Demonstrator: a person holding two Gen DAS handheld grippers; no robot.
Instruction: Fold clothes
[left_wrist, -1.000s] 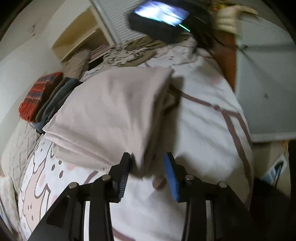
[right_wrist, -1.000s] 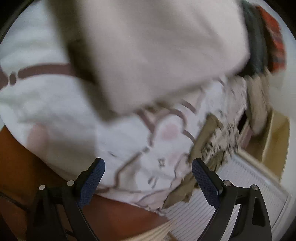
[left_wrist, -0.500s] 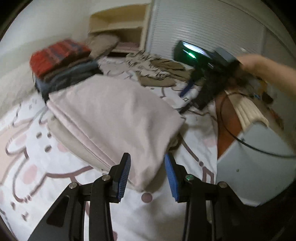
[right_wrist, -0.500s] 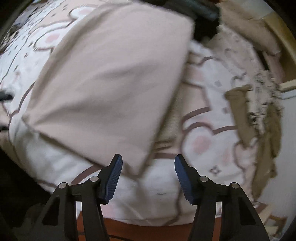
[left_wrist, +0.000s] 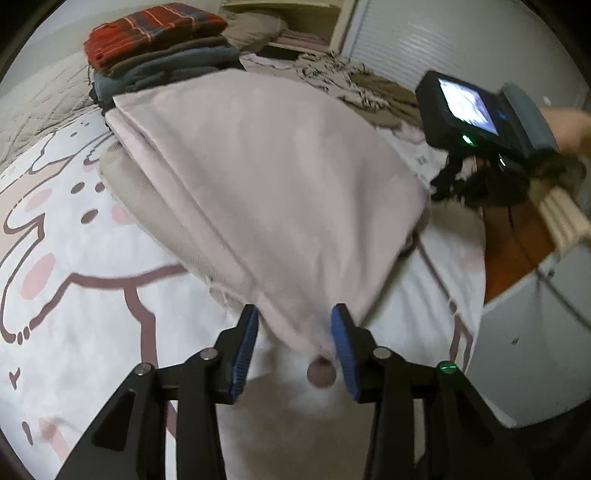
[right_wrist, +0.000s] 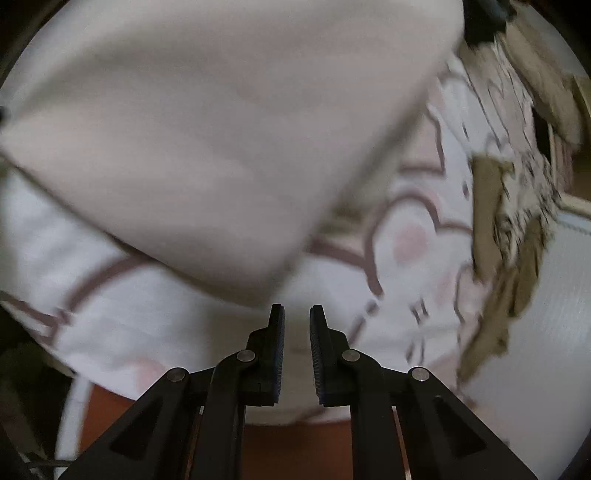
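My left tongs (left_wrist: 294, 347) straddle the near corner of the pink cloth (left_wrist: 280, 184). Their jaws have just been opening a little, and the corner now lies between the pads with gaps showing on both sides, so I judge it released, not gripped. My right tongs (right_wrist: 296, 350) have just been closing from wide to a narrow slit, with nothing between the jaws; the corner of the cloth sits just beyond their tips, untouched.

Against the views a second ago, the cloth has gone from hanging loosely to lying flat as a folded slab, its layered edges visible on the left in the left wrist view. In my judgement this fold is set down and finished; what remains is to move it to the stack (left_wrist: 155, 48) or take up the next garment.

Surface: a bed (left_wrist: 74, 258) under a white cover with a pink and brown cartoon print, soft and somewhat rumpled. The stack of folded clothes, red plaid on top, sits at the far side, touching the cloth's far corner. A crumpled olive and patterned garment (right_wrist: 517, 229) lies unfolded near the far edge.

Room: a slatted white door (left_wrist: 424, 40) and an open shelf (left_wrist: 295, 22) behind; a grey cabinet (left_wrist: 535, 332) beside the bed. Both views are motion-blurred.
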